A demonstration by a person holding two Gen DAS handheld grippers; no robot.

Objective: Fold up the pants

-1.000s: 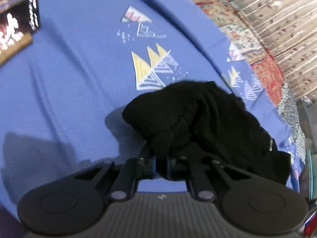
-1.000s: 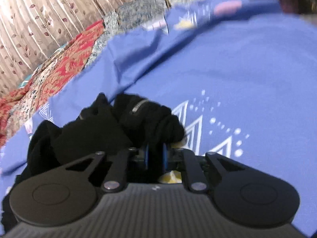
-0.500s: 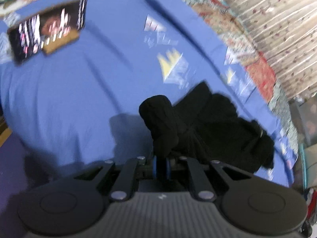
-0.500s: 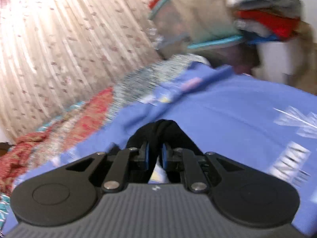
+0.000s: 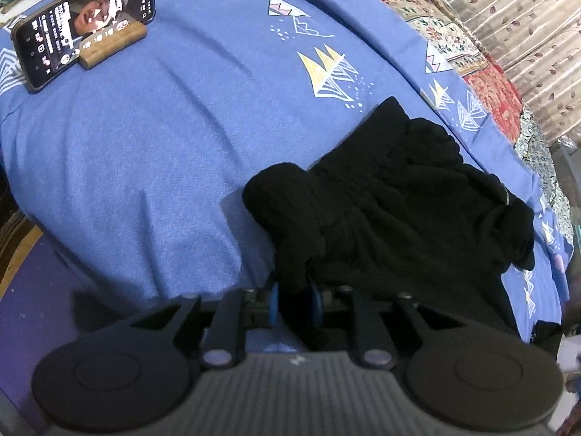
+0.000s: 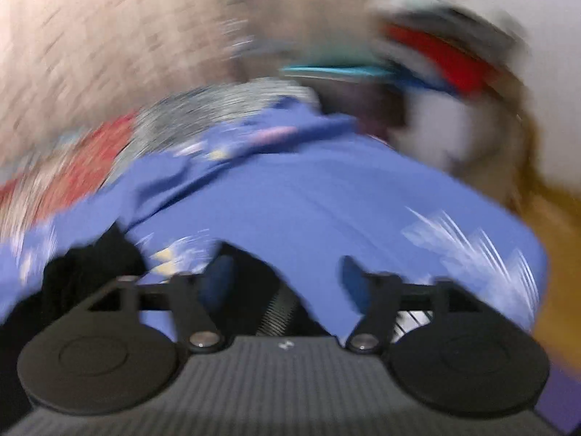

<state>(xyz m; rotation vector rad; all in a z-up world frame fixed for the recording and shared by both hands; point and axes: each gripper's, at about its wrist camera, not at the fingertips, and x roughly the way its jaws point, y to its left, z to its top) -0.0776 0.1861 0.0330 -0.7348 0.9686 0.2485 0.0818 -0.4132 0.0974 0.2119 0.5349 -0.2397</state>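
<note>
2 grippers. Left gripper (image 5: 296, 299): jaws just eased slightly apart, fold of black pants (image 5: 392, 196) still between blue pads. Pants bunched on blue bedsheet (image 5: 145, 167). Right gripper (image 6: 287, 279): jaws just opened wide, empty. Phone (image 5: 81, 25) far corner.

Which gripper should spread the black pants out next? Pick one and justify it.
Left. The left gripper has a bunched end of the black fabric pants between its pads, its jaws just opening slightly. The right gripper has just opened wide, empty over the blue bedsheet.
</note>
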